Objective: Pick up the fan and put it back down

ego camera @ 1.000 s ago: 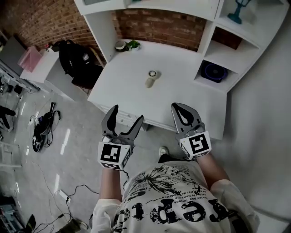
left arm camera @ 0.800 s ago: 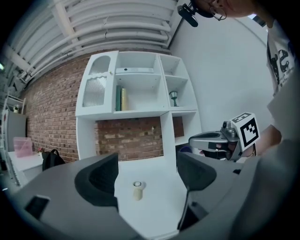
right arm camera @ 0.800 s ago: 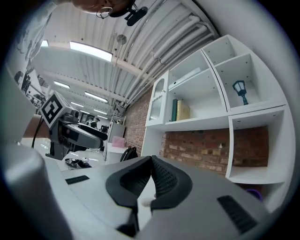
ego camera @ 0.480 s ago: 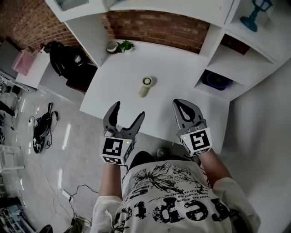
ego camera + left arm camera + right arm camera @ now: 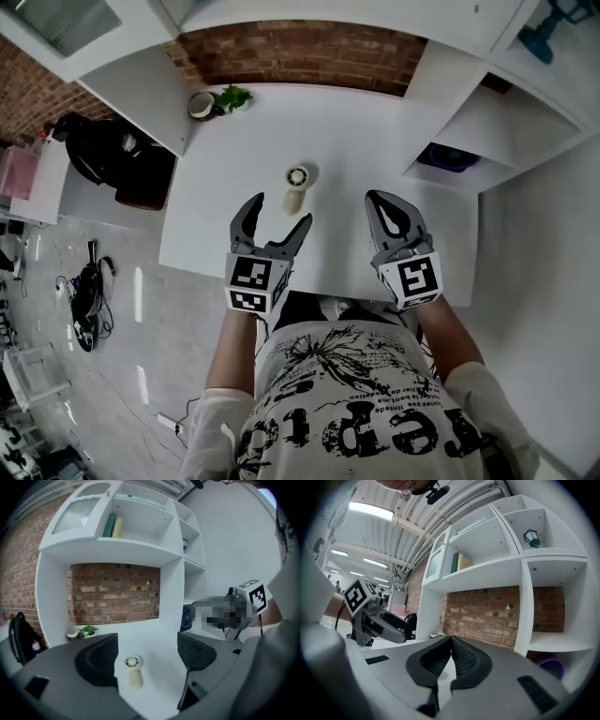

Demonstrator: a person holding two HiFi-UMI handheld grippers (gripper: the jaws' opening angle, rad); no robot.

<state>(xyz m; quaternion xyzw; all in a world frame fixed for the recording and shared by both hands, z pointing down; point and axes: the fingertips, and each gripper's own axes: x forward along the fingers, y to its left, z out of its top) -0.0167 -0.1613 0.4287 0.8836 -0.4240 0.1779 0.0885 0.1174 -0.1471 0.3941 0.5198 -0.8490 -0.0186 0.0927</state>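
Observation:
A small cream hand-held fan (image 5: 297, 187) lies flat on the white desk (image 5: 375, 141), its round head pointing toward the brick wall. In the left gripper view the fan (image 5: 134, 671) shows between the two spread jaws, a short way ahead of them. My left gripper (image 5: 277, 213) is open and hovers over the desk's front edge, just short of the fan's handle. My right gripper (image 5: 395, 215) is shut with nothing in it, to the right of the fan. The right gripper view shows its jaws (image 5: 451, 654) pressed together.
A small potted plant and a bowl (image 5: 214, 101) stand at the desk's back left. Open white shelves (image 5: 487, 122) rise on the right, with a dark round object (image 5: 454, 157) in the lowest one. A black bag (image 5: 103, 155) sits beside the desk on the left.
Both grippers have moved forward from in front of the desk to over its front edge. The left gripper now lines up with the fan. The fan has not moved.

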